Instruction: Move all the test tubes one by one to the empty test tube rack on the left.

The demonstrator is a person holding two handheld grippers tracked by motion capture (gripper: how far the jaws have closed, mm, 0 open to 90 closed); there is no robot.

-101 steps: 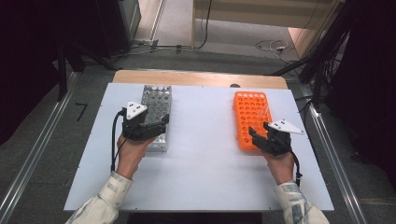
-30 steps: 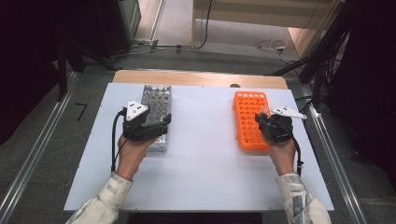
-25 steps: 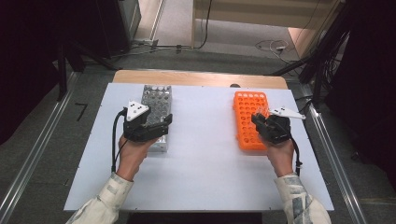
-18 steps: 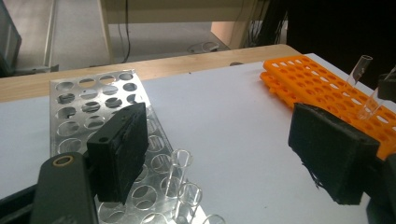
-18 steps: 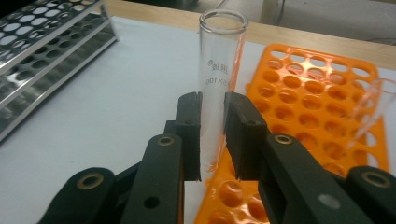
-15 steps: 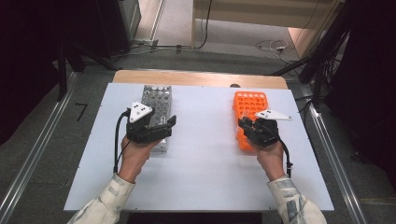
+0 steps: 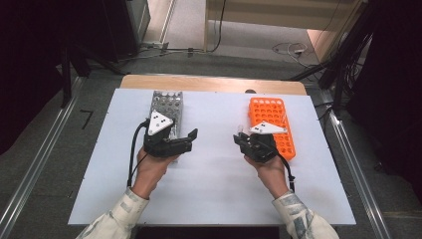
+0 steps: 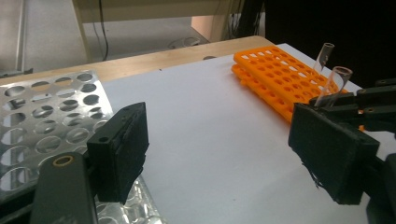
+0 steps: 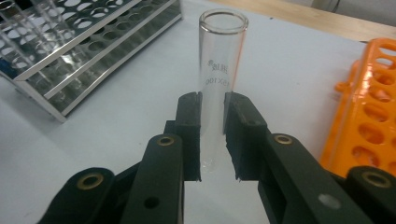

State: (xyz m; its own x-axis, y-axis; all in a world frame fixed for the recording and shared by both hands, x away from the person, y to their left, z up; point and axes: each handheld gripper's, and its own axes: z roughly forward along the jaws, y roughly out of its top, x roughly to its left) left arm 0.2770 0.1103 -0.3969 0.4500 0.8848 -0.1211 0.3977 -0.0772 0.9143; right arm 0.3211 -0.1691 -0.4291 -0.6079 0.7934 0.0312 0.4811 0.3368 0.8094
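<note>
Your right gripper [image 9: 212,135] clamps a clear glass test tube [image 9: 219,74] low on its body, mouth free for slotting, over the white table [image 7: 214,199] between the orange rack [image 7: 271,112] and metal rack [image 7: 166,102]; your left gripper [image 7: 191,139] waits with jaws apart, ready to receive.

Glass tube [image 9: 218,84] bottom hidden between gripper pads [image 9: 189,135]
</note>
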